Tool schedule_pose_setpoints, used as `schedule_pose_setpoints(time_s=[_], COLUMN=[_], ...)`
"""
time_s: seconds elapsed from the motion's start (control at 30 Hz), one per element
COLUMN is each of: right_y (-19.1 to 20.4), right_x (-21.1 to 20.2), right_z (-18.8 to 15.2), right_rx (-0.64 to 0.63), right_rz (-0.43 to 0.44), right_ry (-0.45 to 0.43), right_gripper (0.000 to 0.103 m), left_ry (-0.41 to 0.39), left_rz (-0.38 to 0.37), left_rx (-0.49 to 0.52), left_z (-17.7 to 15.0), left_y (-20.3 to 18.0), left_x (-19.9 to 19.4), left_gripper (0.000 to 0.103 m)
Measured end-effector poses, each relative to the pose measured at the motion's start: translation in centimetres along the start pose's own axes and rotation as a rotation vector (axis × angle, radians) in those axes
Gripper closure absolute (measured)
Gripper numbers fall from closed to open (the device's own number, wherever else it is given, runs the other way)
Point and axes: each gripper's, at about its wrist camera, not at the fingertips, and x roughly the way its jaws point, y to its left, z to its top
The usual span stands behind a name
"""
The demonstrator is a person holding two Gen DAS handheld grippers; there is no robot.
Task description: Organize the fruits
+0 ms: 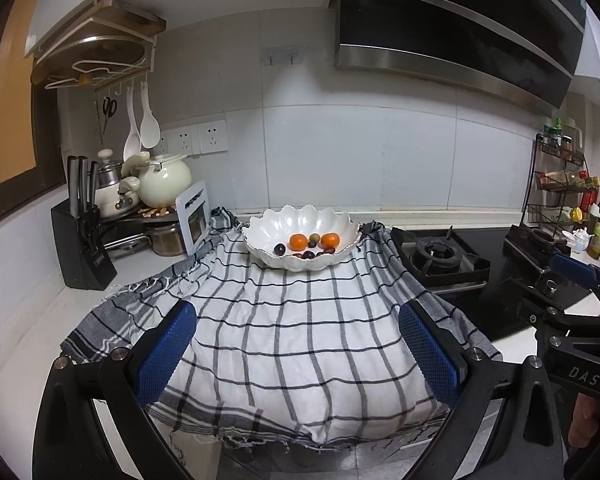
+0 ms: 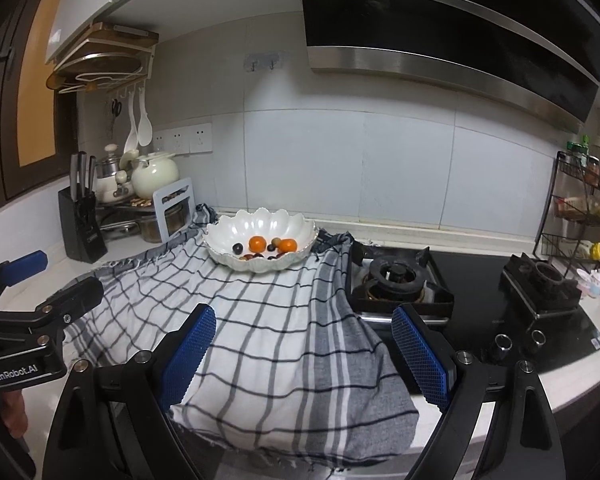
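Observation:
A white scalloped bowl stands at the back of a black-and-white checked cloth spread over the counter. In it lie two oranges and several small dark fruits. My left gripper is open above the cloth's near half, well short of the bowl, with nothing between its blue pads. My right gripper is open too, over the cloth's right side next to the stove, also with nothing in it. Each gripper shows at the edge of the other's view.
A gas stove borders the cloth on the right, with a spice rack behind it. A knife block, pots and a cream kettle crowd the back left corner. A range hood hangs overhead.

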Motion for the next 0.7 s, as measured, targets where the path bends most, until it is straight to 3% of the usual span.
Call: schedule_pose_setpoints(time_s=[0.7], right_y=[-0.4], right_x=[-2.1], right_z=[-0.7], right_rx=[0.021], right_rz=[0.018], right_ry=[-0.010], right_gripper=[0.012], left_ry=[-0.045], left_rz=[0.016], left_rx=[0.011], left_z=[-0.2], left_y=[-0.6], left_x=[-2.6], left_gripper=[0.000])
